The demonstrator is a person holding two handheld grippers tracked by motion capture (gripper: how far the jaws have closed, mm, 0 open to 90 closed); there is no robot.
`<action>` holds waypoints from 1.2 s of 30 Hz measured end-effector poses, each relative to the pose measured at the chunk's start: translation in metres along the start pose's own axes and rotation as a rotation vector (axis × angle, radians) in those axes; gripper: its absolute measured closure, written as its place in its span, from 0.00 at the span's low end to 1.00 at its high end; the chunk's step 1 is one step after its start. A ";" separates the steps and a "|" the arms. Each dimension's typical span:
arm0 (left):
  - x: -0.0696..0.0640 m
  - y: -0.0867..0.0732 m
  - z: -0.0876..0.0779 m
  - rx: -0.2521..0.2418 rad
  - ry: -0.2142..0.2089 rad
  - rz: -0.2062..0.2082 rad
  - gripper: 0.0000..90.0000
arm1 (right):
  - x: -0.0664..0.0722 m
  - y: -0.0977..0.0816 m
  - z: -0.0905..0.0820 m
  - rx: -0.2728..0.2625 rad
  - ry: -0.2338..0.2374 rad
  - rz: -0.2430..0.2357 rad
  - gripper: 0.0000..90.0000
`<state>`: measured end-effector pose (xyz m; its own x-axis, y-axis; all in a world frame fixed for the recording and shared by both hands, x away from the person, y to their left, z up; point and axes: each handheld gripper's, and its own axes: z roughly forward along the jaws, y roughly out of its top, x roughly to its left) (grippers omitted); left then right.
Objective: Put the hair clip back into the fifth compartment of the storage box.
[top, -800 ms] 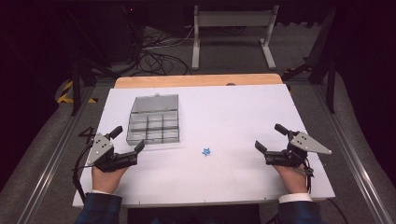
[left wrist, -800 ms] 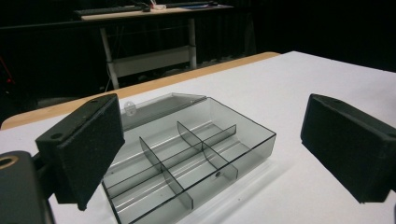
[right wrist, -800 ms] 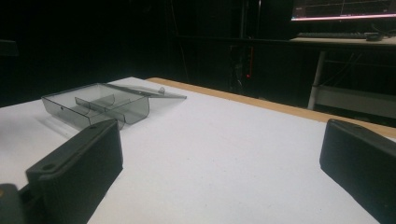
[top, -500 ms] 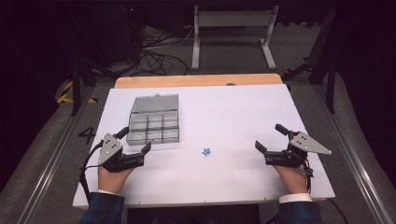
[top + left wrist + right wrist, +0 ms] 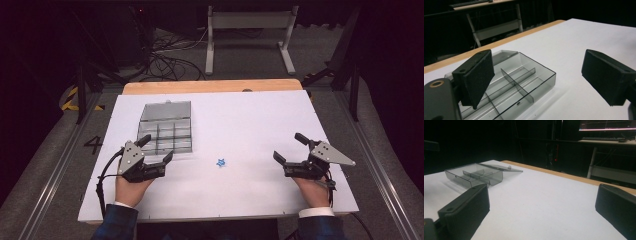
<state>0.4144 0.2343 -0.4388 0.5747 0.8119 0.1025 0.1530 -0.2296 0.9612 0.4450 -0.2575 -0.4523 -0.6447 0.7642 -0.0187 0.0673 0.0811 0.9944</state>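
Note:
A clear grey box [image 5: 166,131] with several empty compartments lies on the left half of the white table top [image 5: 260,115], its lid folded open behind it. A small blue star-shaped piece [image 5: 220,162] lies near the table's middle. My left gripper [image 5: 157,146] rests at the box's near edge, open, with nothing between its pads. In the left gripper view the box [image 5: 511,82] lies just beyond the left gripper [image 5: 536,75]. My right gripper [image 5: 287,145] rests open and empty at the right. The right gripper view looks past the right gripper [image 5: 541,207] to the box [image 5: 474,176] farther off.
A wooden strip [image 5: 210,86] runs along the table's far edge. Behind it, a metal frame [image 5: 250,30] and loose cables [image 5: 170,60] sit on the dark floor. Bare white surface stretches between the two grippers and beyond the star piece.
My left hand has slid right and slightly forward, bringing its gripper up to the box's near edge. The right hand, the box and the blue piece have stayed put.

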 end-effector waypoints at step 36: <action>-0.034 0.001 0.043 0.163 -0.153 0.080 0.37 | 0.002 -0.002 -0.001 0.041 -0.035 -0.031 0.01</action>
<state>0.4297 0.1832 -0.4523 0.7034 0.6998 0.1247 0.2230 -0.3838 0.8961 0.4431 -0.2563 -0.4541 -0.6197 0.7830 -0.0538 0.0797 0.1310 0.9882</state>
